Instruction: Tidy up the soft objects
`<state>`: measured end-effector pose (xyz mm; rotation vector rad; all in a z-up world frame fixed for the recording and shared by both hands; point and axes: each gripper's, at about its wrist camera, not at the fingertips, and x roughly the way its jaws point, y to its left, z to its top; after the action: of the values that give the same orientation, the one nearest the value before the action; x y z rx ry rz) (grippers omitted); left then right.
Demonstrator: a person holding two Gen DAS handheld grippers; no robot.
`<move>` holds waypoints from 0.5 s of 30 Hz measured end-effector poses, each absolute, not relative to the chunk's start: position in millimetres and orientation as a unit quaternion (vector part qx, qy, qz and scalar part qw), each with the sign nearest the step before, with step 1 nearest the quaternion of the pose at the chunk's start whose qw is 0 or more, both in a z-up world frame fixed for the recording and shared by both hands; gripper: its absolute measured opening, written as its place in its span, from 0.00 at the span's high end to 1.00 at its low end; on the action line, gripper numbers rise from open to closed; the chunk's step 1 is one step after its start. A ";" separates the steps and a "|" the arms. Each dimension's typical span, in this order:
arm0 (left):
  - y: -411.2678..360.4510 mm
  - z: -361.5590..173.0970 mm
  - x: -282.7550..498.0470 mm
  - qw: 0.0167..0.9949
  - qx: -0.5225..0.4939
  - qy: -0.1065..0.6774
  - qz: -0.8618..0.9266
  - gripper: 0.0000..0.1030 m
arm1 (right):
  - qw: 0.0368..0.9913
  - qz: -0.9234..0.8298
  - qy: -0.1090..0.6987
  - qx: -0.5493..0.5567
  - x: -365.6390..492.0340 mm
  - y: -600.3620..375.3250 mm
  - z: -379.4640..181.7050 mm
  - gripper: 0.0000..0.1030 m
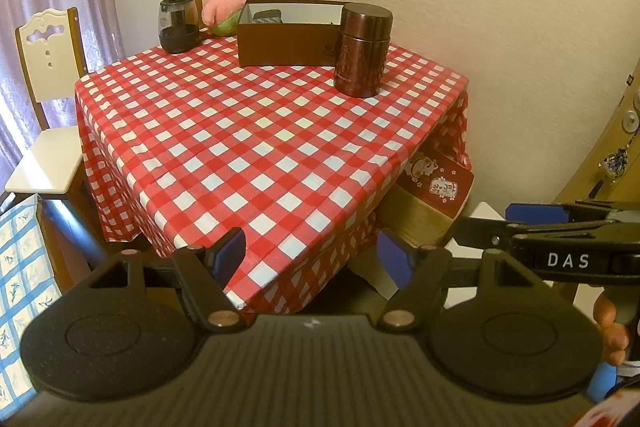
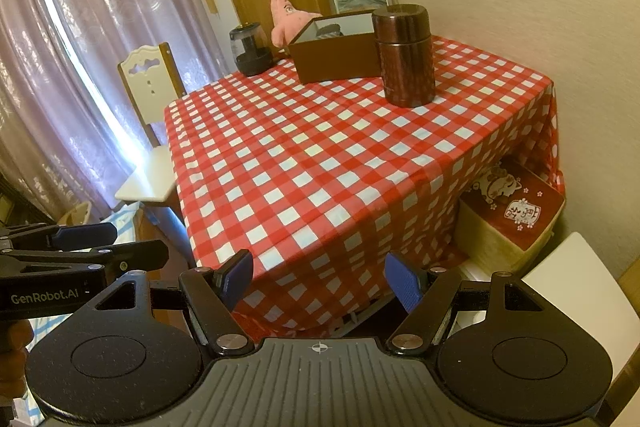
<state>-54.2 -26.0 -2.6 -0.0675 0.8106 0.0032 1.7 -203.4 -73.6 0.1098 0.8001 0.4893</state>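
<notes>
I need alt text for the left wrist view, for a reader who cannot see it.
The open left gripper hangs before the near corner of a red-checked table. At the far end stand a pink plush, an open brown box, a brown canister and a dark jar. The right gripper shows at the right edge.

We find a table under a red-and-white checked cloth point(image 1: 256, 147). At its far edge stand a brown open box point(image 1: 286, 43), a brown canister point(image 1: 362, 51), a dark jar point(image 1: 178, 25) and a pink plush point(image 1: 218, 3).
</notes>
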 end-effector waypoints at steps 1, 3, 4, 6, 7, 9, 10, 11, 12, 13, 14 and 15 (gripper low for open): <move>-25.9 -2.5 -54.6 0.918 -0.033 0.394 0.002 0.31 | 0.891 0.236 0.385 0.053 1.6 -203.2 -73.8 0.29; -25.0 -2.8 -53.9 0.918 -0.033 0.395 0.001 0.31 | 0.891 0.236 0.385 0.053 1.6 -202.9 -73.8 0.29; -25.1 -2.5 -54.8 0.918 -0.033 0.394 0.001 0.31 | 0.891 0.236 0.385 0.053 1.6 -202.8 -73.8 0.29; -23.7 -2.8 -54.0 0.918 -0.033 0.395 0.001 0.31 | 0.891 0.236 0.385 0.053 1.6 -202.4 -73.8 0.29; -23.6 -2.7 -54.0 0.918 -0.033 0.395 0.001 0.31 | 0.891 0.236 0.385 0.053 1.5 -202.1 -73.8 0.29; -23.0 -2.7 -54.1 0.918 -0.033 0.394 0.001 0.31 | 0.891 0.236 0.385 0.053 1.4 -201.7 -73.7 0.29; -23.0 -2.4 -54.9 0.919 -0.033 0.394 0.001 0.31 | 0.891 0.236 0.385 0.053 1.4 -201.5 -73.7 0.29; -22.1 -2.1 -54.7 0.919 -0.033 0.394 0.001 0.31 | 0.891 0.236 0.385 0.053 1.4 -201.4 -73.7 0.29; -22.0 -2.1 -54.9 0.918 -0.034 0.394 0.001 0.31 | 0.891 0.236 0.385 0.053 1.4 -201.1 -73.8 0.29; -21.9 -2.0 -55.1 0.918 -0.034 0.394 0.001 0.31 | 0.891 0.235 0.385 0.053 1.3 -201.0 -73.8 0.29; -21.9 -1.9 -55.5 0.918 -0.034 0.394 0.002 0.31 | 0.891 0.235 0.385 0.053 1.3 -201.1 -73.7 0.29; -21.2 -1.7 -55.2 0.918 -0.034 0.394 0.001 0.31 | 0.891 0.236 0.385 0.053 1.4 -201.1 -73.8 0.29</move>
<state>-55.2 -21.2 -1.7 -0.0689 0.8109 0.0019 1.4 -201.1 -73.8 0.1102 0.7990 0.4890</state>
